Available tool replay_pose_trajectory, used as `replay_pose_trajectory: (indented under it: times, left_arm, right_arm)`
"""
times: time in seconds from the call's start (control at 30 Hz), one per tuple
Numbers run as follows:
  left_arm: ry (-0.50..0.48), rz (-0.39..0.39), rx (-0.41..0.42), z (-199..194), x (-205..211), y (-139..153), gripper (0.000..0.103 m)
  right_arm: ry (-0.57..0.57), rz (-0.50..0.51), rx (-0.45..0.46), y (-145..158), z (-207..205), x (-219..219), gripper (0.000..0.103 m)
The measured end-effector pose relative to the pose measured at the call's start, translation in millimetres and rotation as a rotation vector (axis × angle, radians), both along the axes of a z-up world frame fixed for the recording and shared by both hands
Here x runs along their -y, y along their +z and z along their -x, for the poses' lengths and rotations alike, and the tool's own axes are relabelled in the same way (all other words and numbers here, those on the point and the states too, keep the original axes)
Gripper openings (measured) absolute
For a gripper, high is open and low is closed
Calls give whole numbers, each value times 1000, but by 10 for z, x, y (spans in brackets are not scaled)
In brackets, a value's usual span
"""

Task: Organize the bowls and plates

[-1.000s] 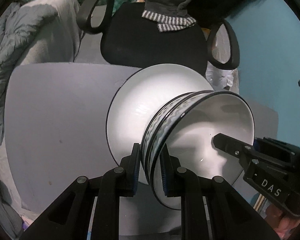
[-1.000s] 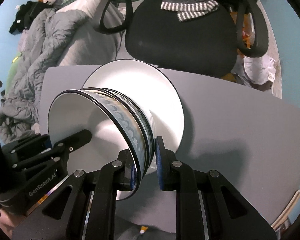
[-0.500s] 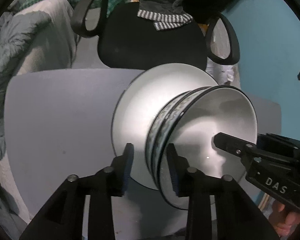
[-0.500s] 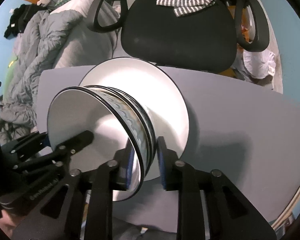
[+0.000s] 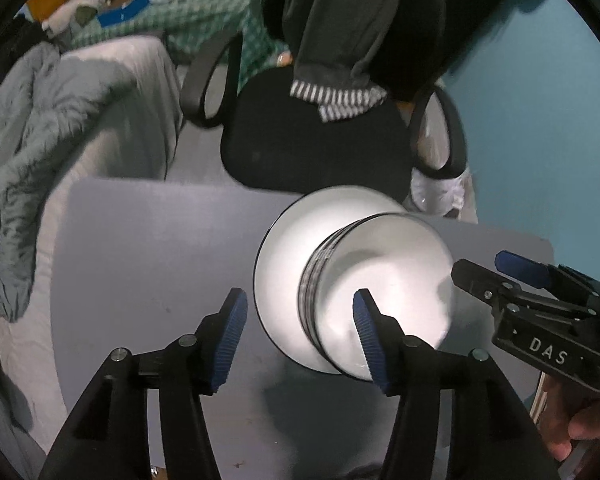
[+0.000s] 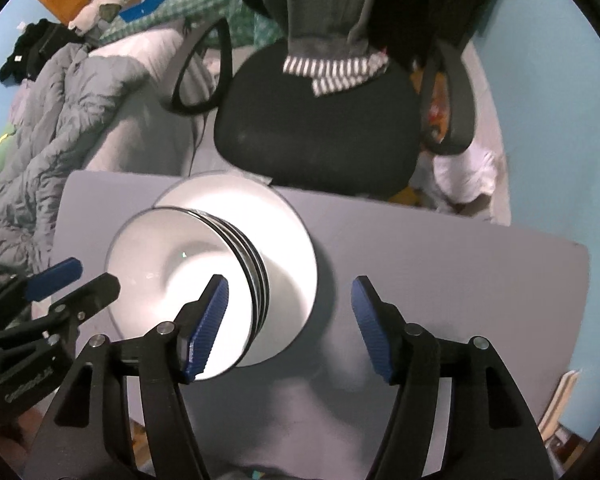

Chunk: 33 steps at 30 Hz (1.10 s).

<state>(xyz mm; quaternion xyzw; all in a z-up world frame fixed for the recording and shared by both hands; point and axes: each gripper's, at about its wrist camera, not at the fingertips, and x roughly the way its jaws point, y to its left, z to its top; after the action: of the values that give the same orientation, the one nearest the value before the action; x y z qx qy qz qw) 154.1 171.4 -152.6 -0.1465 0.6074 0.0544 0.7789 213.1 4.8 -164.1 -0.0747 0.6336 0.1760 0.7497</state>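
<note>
1. Resting on the grey surface (image 5: 148,248), a white plate (image 5: 288,248) carries a stack of bowls (image 5: 384,280); dark-rimmed edges and a patterned band show at the side of the stack.
2. Left tool (image 5: 298,334): jaws opening, blue ribbed pads (image 5: 230,336) wide apart. One pad appears over bare surface to the left of the plate, the other over the top bowl's white interior. Neither pad presses on the crockery, and nothing is clamped.
3. Right tool (image 6: 286,326): jaws opening, pads likewise apart. Its left pad (image 6: 206,328) appears over the top bowl's interior, its right pad over the grey surface beside the plate. The bowl rims lie in the gap without contact.
4. In the left view, the right tool enters from the right edge, labelled "DAS", with a hand (image 5: 576,420) partly visible below it. In the right view, the left tool enters from the left edge.
5. Plate position: near the far edge of the surface, just in front of a black chair (image 6: 320,132).
6. A grey garment (image 6: 332,28) with a striped hem hangs over the chair back onto the seat.
7. A bed with a rumpled grey duvet (image 5: 32,152) lies to the left of the surface; the wall (image 5: 548,112) on the right is blue.
</note>
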Motion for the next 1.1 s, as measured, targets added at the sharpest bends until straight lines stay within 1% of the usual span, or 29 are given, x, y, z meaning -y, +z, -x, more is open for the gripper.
replay_pose_trajectory:
  times: [0.13,0.17,0.2,0.3,0.37,0.4,0.43,0.57,0.63,0.8,0.9,1.1]
  left_arm:
    - [-6,-14,60,91,86,297,57]
    - [-9,-15,72,113,102,357,60]
    - [-14,-17,92,138,131,444,68]
    - [-29,-31,139,200,200,638,69]
    - [-35,-40,161,246,235,744,71]
    - [-29,-44,173,266,251,805,74]
    - [-22,-41,182,287,257,854,80]
    - [3,-17,239,398,274,1068,80]
    - [6,-27,257,448,297,1178,80]
    - [-17,-64,298,511,353,1401,81]
    - [-34,-77,314,535,374,1473,81]
    - [-49,-69,346,618,390,1574,81]
  right_arm:
    - [-12,-15,61,296,48,40,64]
    - [-16,-22,76,372,59,53,64]
    - [-16,-30,93,455,77,59,65]
    - [-16,-38,153,708,144,79,65]
    - [-14,-43,175,824,178,97,66]
    - [-12,-49,187,894,199,107,66]
    - [-13,-53,199,962,216,114,66]
    - [-17,-50,244,1159,293,162,66]
    - [-21,-40,257,1229,324,192,66]
    - [-44,-59,263,1357,394,288,66]
    - [-56,-63,269,1424,424,328,66]
    - [-89,-64,279,1548,483,423,66]
